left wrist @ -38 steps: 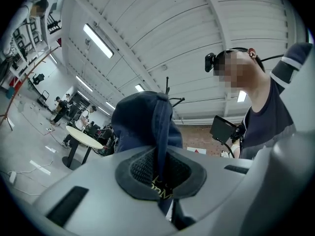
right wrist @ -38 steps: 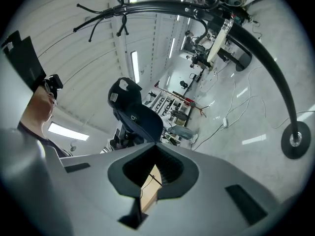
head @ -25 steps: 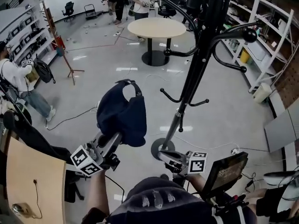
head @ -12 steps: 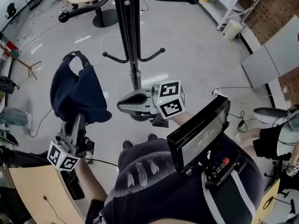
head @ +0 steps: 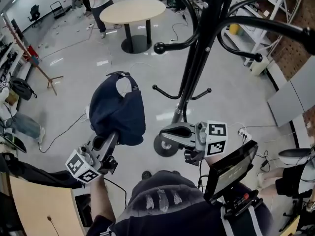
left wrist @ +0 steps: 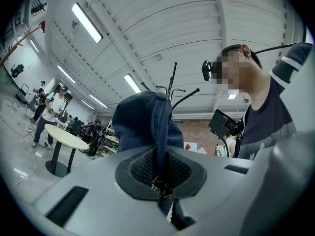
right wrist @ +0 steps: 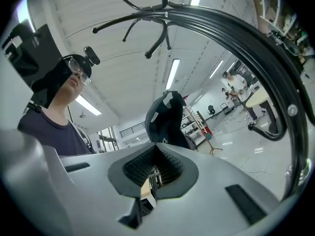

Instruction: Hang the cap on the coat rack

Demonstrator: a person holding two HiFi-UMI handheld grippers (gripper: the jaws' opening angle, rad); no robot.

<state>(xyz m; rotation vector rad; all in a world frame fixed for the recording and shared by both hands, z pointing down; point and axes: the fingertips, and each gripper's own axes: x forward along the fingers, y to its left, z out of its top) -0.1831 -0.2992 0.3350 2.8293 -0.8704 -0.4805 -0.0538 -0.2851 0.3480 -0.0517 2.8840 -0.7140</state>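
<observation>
Head view: cap point(head: 118, 113) near coat rack point(head: 197, 68), gap between.

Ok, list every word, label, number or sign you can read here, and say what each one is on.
No text here can be read as words.
Yellow lettering on the cap: too blurred to read.
Marker cube: black-and-white square patterns only, no words or numbers.
Screen at the person's front: dark, nothing legible.
</observation>
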